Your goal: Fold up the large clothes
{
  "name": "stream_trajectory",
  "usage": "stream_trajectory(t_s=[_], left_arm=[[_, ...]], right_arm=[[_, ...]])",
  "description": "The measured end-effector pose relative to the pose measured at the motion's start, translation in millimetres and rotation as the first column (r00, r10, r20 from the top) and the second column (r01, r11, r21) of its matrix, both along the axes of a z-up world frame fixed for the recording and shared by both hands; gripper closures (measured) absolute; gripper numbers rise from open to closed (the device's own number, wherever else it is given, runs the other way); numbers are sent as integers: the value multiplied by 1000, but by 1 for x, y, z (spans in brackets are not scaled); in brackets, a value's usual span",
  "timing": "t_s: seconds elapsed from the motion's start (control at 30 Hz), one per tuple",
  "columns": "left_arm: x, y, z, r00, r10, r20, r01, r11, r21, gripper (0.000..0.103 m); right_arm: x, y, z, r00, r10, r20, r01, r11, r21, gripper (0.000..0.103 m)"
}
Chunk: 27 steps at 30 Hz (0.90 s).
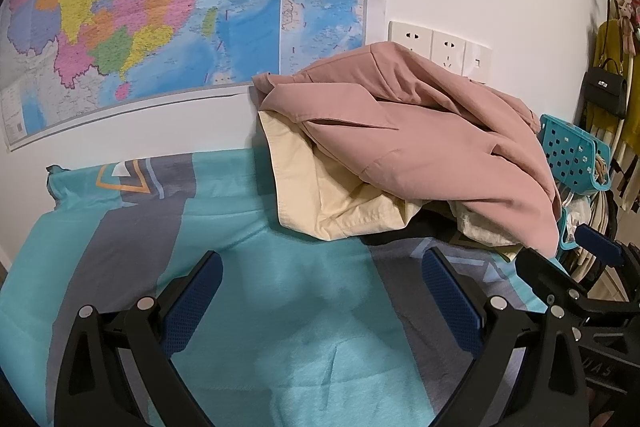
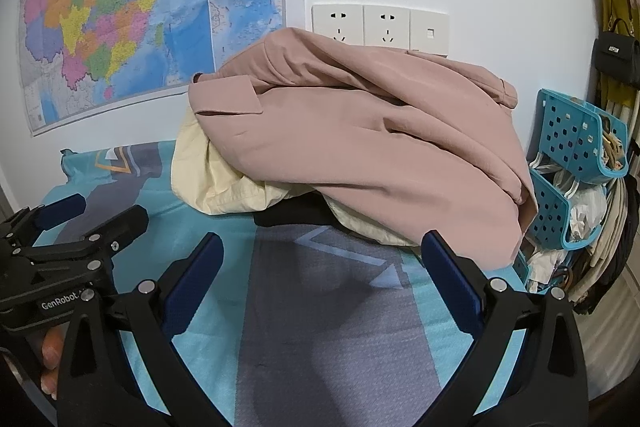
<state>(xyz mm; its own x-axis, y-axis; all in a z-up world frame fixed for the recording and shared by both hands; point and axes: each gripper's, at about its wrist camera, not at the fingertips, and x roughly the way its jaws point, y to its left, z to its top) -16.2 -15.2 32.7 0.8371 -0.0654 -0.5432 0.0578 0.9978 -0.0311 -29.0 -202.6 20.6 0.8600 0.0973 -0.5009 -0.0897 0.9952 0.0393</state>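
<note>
Two garments point(image 2: 360, 131), two spread grippers point(image 1: 320, 267)

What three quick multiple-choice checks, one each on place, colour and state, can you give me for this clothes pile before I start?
1. Where does the pink jacket lie?
A. On top of the cream garment
B. Inside the blue basket
C. Hung on the wall map

2. What colour is the perforated basket to the right of the pile?
A. Red
B. Blue
C. White

3. What state are the two hand-held grippers in?
A. Both shut on the jacket
B. Left open, right shut on the bedsheet
C. Both open, holding nothing

Answers:
1. A, the pink jacket drapes over the cream fabric that shows beneath its left edge.
2. B, its plastic walls are blue in both views.
3. C, the left hand-held gripper and right hand-held gripper show jaws spread wide over the bare sheet.
</note>
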Motion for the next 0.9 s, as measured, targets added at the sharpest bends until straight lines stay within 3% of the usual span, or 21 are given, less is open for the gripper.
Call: stream_trajectory(t_s=[0.73,0.83,0.9], left_arm=[[12,-1,2,1000,-19,-11,19,1000,-18,7],[21,1,1,999,-21,-27,20,999,-30,7],[27,3,2,1000,-13,-23,12,999,-31,7]], right_arm=[[9,-5,13,996,67,51,-67,998,-9,6],[17,-3,24,990,116,85,-112,992,-53,6],[29,5,37,983,156,98,-142,981,-134,6]])
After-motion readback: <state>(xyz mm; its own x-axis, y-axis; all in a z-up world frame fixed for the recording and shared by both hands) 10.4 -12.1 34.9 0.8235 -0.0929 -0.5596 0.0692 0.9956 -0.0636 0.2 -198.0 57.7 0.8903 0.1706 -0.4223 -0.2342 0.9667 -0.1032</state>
